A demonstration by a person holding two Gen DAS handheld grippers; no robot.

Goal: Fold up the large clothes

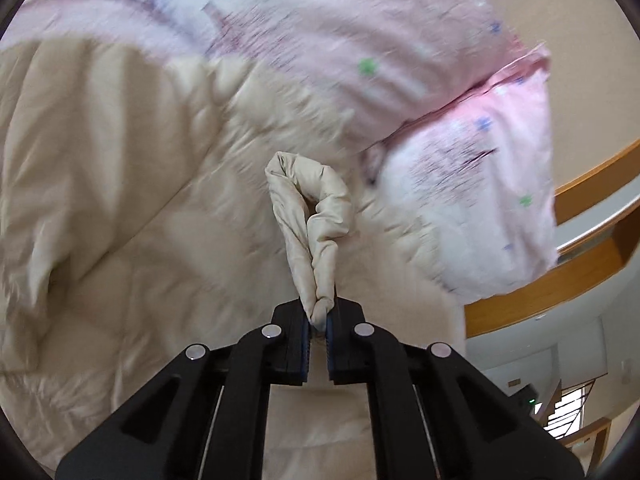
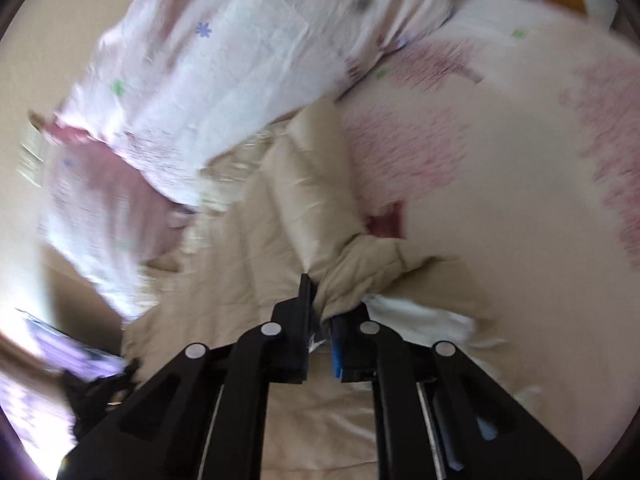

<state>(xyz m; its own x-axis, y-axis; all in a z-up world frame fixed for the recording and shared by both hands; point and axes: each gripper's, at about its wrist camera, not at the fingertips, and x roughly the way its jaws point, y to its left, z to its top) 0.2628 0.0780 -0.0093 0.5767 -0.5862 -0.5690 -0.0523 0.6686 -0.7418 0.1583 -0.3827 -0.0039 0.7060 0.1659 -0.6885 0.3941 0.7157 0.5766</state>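
A large cream quilted comforter (image 1: 120,200) fills the left wrist view and lies spread under both grippers. My left gripper (image 1: 319,316) is shut on a pinched, rolled edge of it (image 1: 316,216) that stands up from the jaws. In the right wrist view the cream comforter (image 2: 248,280) runs down the middle, and my right gripper (image 2: 320,312) is shut on a bunched corner of it (image 2: 360,268). Both views are motion-blurred.
Two pink and white floral pillows (image 1: 340,48) (image 1: 480,200) lie at the far end, also in the right wrist view (image 2: 208,72). A pink-printed sheet (image 2: 500,168) lies right. A wooden bed frame (image 1: 588,248) runs along the right. Dark cloth (image 2: 92,392) sits lower left.
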